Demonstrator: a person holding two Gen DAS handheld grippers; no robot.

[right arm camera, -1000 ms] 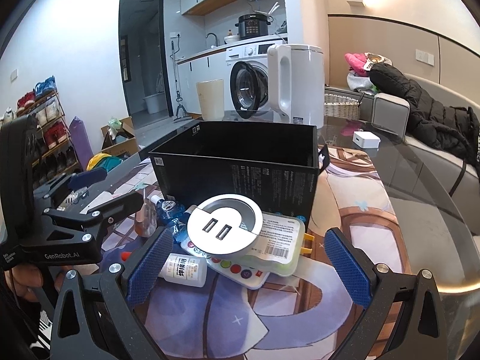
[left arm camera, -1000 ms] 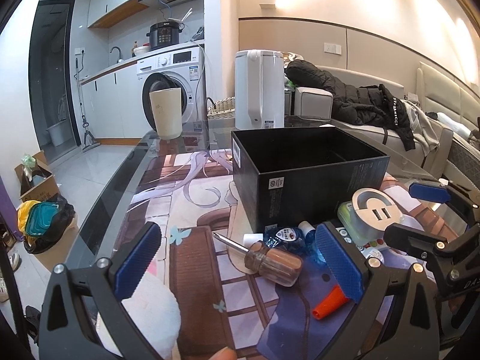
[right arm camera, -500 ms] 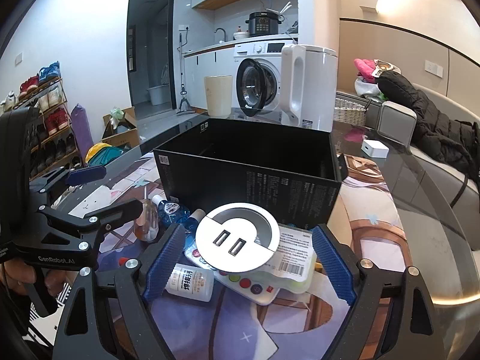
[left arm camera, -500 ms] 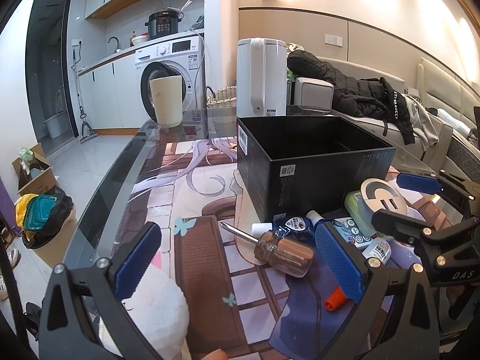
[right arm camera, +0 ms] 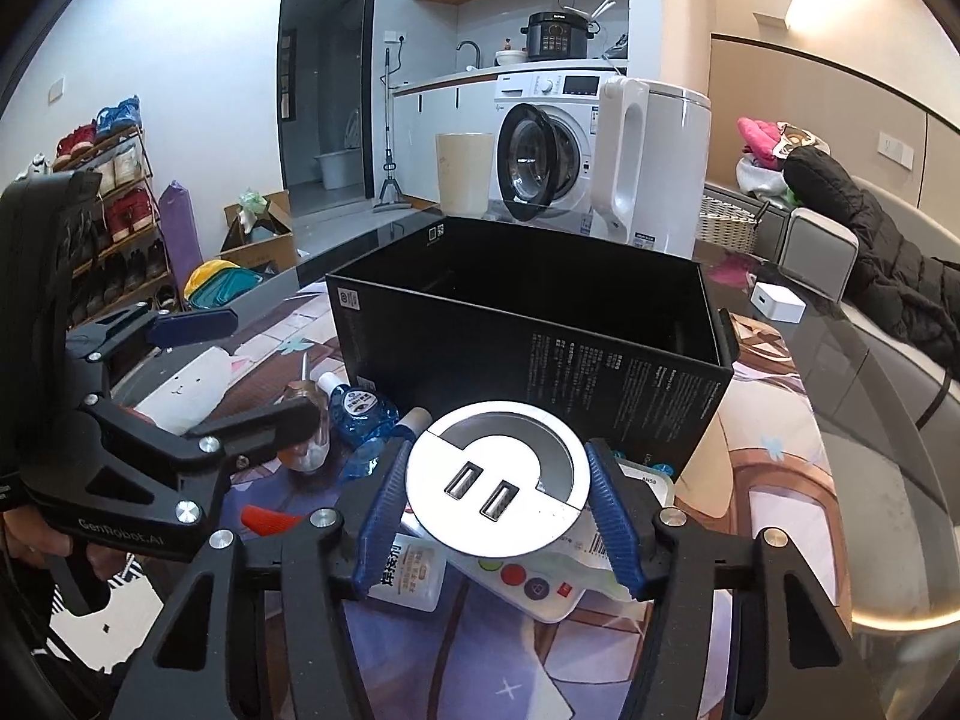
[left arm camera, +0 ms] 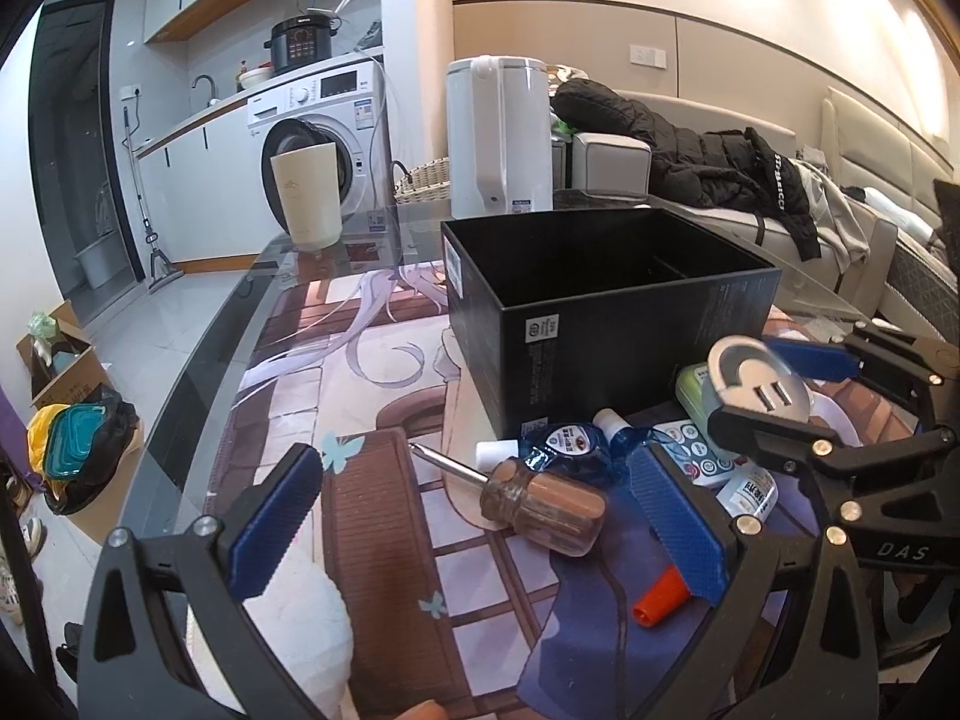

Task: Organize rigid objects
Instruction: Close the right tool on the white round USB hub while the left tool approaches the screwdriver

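Note:
My right gripper is shut on a round silver USB socket, held just in front of the open black box. The socket also shows in the left wrist view, clamped between the right gripper's blue pads, with the black box behind it. My left gripper is open and empty, low over the mat, with a brown-handled screwdriver lying between its fingers. A pile lies beside the box: a blue bottle, a small white bottle, a remote and a green packet.
A white kettle and a cream bin stand behind the box. A white plush lies under my left finger. An orange cap lies on the mat. A small white charger sits on the glass at the right.
My right gripper has moved forward and closed its fingers on the round USB socket. My left gripper has moved slightly and stays open.

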